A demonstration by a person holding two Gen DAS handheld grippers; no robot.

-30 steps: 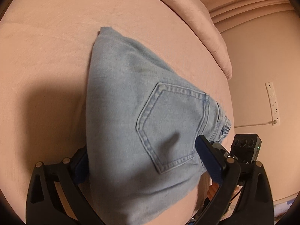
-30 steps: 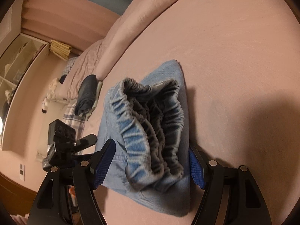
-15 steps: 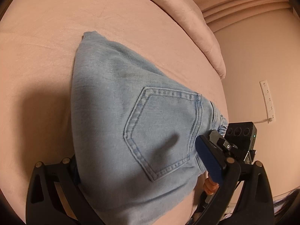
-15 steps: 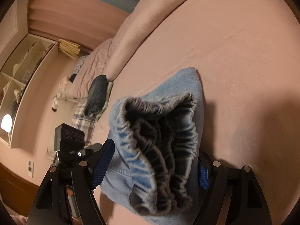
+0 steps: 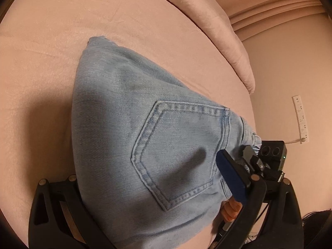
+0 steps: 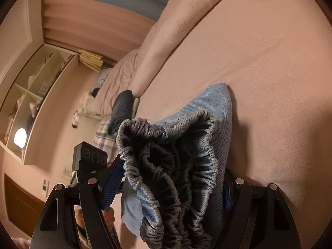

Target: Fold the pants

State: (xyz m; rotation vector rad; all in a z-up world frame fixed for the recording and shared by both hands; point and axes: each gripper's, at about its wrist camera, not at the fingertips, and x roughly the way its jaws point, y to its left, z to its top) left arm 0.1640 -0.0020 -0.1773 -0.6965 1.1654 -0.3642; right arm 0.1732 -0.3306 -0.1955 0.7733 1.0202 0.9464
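In the left wrist view the folded pants (image 5: pixel 145 145), pale blue denim with a stitched back pocket (image 5: pixel 178 155) facing the camera, fill the centre and lower middle of the frame, lying on the pink bed (image 5: pixel 51 51). The left gripper (image 5: pixel 149 188) sits at the bottom edge with its fingers spread wide on either side of the bundle; only the blue pad of the finger at lower right shows clearly, while the finger at lower left is covered by the denim, so whether it presses the cloth cannot be told. A pink pillow (image 5: pixel 217 20) runs along the upper right, and a white power strip (image 5: pixel 299 114) hangs on the wall at right, partly cut by the lens edge. In the right wrist view the pants (image 6: pixel 220 112) occupy the lower centre, their gathered elastic waistband (image 6: pixel 170 166) bunched toward the camera and hiding the lower layers. The right gripper (image 6: pixel 168 186) straddles that waistband with its fingers apart; the blue pad at right is nearly buried behind the fabric, so a firm pinch cannot be confirmed. The other tool's camera block (image 6: pixel 89 157) shows at lower left, with a dark rolled garment (image 6: pixel 122 110) and blurred shelves (image 6: pixel 31 95) in the upper left.
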